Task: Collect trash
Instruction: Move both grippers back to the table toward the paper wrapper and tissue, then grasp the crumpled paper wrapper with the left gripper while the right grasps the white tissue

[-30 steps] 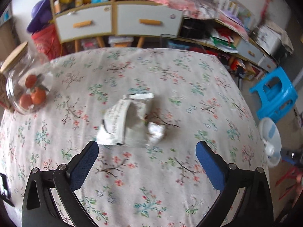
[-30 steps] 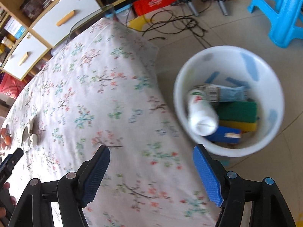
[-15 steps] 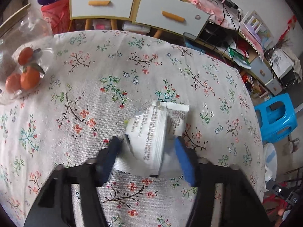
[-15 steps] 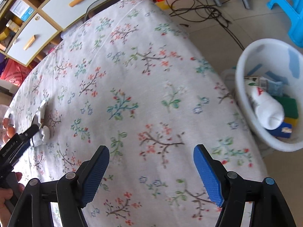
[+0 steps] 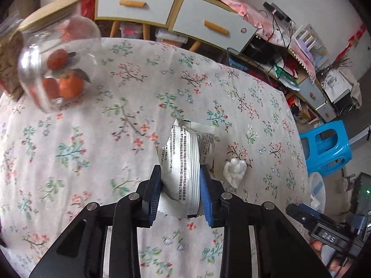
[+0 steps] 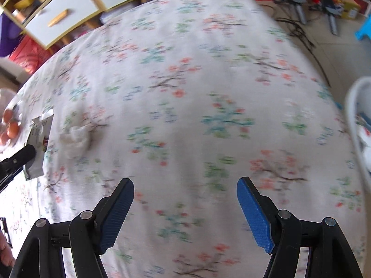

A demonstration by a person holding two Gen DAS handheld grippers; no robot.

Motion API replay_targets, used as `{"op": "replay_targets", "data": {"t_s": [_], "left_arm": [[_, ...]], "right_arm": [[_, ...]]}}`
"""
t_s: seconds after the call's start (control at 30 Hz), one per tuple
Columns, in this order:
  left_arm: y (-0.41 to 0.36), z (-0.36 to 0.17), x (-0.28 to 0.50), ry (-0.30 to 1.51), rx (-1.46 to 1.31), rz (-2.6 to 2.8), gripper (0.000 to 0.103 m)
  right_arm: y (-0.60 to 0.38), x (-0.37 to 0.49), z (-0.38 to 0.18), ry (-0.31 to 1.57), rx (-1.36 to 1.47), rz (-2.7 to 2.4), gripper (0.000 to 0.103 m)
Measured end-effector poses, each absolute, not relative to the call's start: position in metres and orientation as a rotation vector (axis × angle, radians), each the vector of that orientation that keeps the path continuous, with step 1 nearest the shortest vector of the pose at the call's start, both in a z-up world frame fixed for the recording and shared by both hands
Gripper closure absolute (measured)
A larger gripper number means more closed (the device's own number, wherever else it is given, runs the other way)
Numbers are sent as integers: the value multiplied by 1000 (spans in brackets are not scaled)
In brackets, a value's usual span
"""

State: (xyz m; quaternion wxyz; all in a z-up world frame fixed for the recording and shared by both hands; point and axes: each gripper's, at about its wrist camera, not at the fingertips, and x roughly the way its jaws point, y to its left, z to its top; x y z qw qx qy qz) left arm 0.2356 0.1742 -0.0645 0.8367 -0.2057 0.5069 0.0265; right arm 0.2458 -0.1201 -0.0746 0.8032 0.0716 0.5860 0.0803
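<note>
Now mid-collection: wrapper gripped, tissue not yet picked up.
Our left gripper (image 5: 179,180) is clenched on the wrapper (image 5: 185,159) above the table (image 5: 92,139); crumpled tissue (image 5: 234,170) lies just beside it; our right gripper (image 6: 185,206) hangs spread, empty; bin (image 6: 357,125) at the table's right edge already holds trash.

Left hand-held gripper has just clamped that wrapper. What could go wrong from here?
1. The left hand-held gripper pinches only the wrapper's lower end; the thin foil may slip out on the way to the white bin.
2. The crumpled tissue lies close beside it and could be forgotten or swept off the table.
</note>
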Motion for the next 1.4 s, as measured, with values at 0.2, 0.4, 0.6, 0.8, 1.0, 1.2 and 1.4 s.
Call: {"op": "replay_targets", "data": {"t_s": [0.2, 0.4, 0.6, 0.8, 1.0, 1.2, 1.4], "left_arm": [[203, -49, 203, 1049, -447, 66, 70], [224, -47, 177, 1050, -440, 83, 70], [237, -49, 163, 1059, -442, 96, 70], [243, -49, 158, 1058, -449, 100, 70], [243, -47, 156, 1055, -449, 105, 70], [237, -46, 156, 1054, -440, 104, 70], [233, -36, 153, 1028, -446, 95, 70]], "right_arm": [[-74, 253, -83, 1252, 130, 248, 25], [-37, 260, -94, 1238, 128, 294, 25], [-4, 267, -105, 1213, 93, 326, 25], [27, 262, -107, 1124, -66, 329, 32], [38, 263, -109, 1078, -160, 337, 59], [29, 266, -104, 1097, -103, 358, 78], [14, 262, -90, 1101, -37, 385, 78]]}}
